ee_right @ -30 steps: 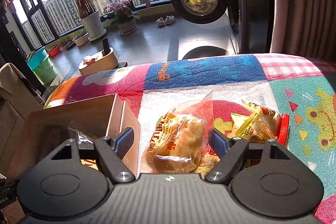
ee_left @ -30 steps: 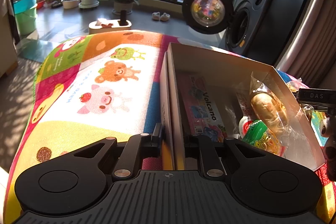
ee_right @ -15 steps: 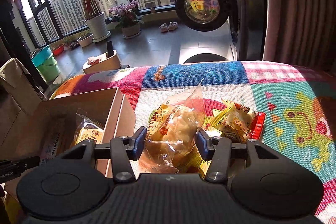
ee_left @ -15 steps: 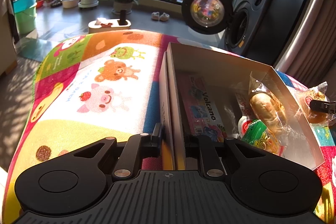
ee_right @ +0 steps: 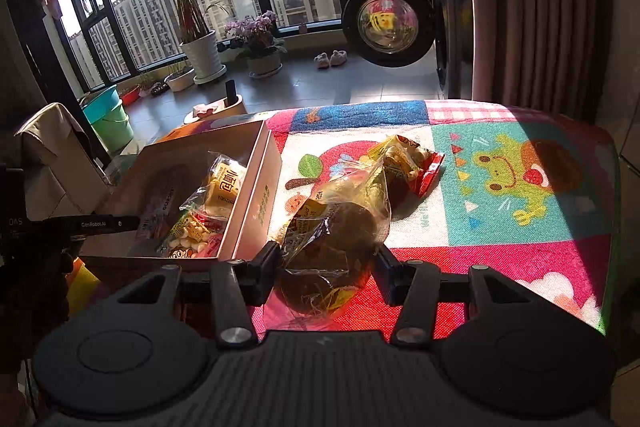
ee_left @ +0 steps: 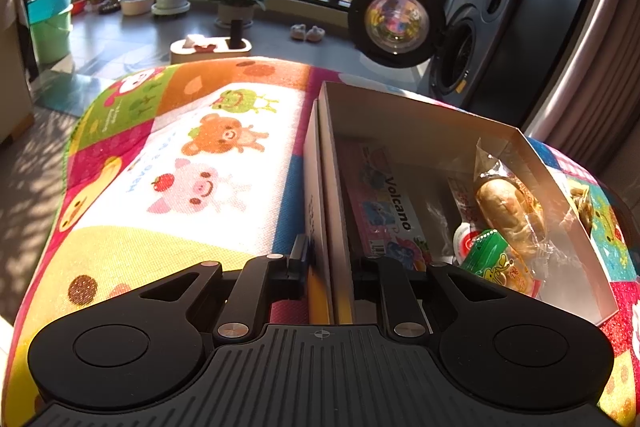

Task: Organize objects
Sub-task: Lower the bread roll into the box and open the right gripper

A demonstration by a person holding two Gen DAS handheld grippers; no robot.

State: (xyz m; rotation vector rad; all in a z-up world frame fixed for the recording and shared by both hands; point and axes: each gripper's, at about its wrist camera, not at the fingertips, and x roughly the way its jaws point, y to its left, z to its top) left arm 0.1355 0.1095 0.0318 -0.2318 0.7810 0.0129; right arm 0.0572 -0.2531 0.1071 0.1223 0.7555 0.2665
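Bread bun in its clear wrapper (ee_right: 332, 227) sits clamped between the pads of the right hand-held gripper (ee_right: 326, 269), lifted clear of the cartoon-print mat (ee_right: 520, 187) on the counter, just right of the cardboard box (ee_right: 256, 203). The jaws have just been closing, and the frames show the bun between them. The bun's round body lies low at the pads; the wrapper's long axis runs up and away from the camera, its crimped tail pointing toward the far edge of the mat. Behind it, on the mat, lies a second snack packet with a red end (ee_right: 412, 163), apart from the held one.

The left hand-held gripper (ee_left: 326, 269) is drawn together on the box's near-left wall (ee_left: 332, 211), one finger outside, one inside.

Inside the box: a pink flat pack printed "Volcano" (ee_left: 384, 203) lies along the left side, its long edge running away from the camera. On the right side, a wrapped bread roll (ee_left: 504, 211) leans against the right wall, tail upward, with a green sweet packet (ee_left: 486, 255) below it and a small round white-and-red item (ee_left: 464, 239) just beside that.
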